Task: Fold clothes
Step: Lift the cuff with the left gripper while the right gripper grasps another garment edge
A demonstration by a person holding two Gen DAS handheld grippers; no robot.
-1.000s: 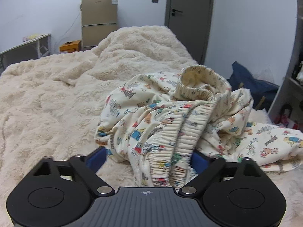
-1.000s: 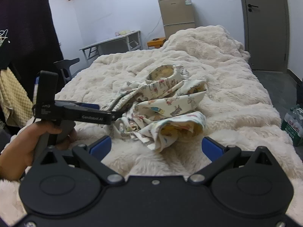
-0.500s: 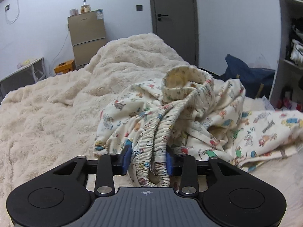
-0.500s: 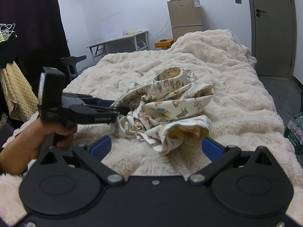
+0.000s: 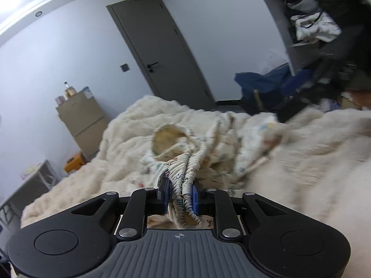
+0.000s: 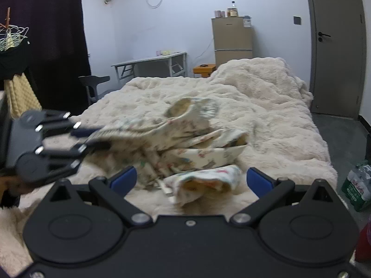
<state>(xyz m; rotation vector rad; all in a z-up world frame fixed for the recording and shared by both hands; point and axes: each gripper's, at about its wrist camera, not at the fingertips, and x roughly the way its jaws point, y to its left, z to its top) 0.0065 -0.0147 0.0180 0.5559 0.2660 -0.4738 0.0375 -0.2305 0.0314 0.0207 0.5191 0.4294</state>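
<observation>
Cream cartoon-print garment (image 6: 185, 139) lies crumpled, unfolded, on the fluffy bed (image 6: 266, 106); left gripper (image 5: 178, 197) pinches its elastic waistband, right gripper (image 6: 190, 176) gapes empty.

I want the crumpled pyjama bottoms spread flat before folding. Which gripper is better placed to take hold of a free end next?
Right. The right gripper is open and empty, with a loose cuff lying just ahead between its fingers. The left gripper is shut on the elastic waistband, so it probably can't take more.

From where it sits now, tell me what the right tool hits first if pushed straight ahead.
Most likely the nearest folded cuff end of the printed pyjama garment, lying between the open right tool's fingers on the fluffy blanket; depth is uncertain.
</observation>
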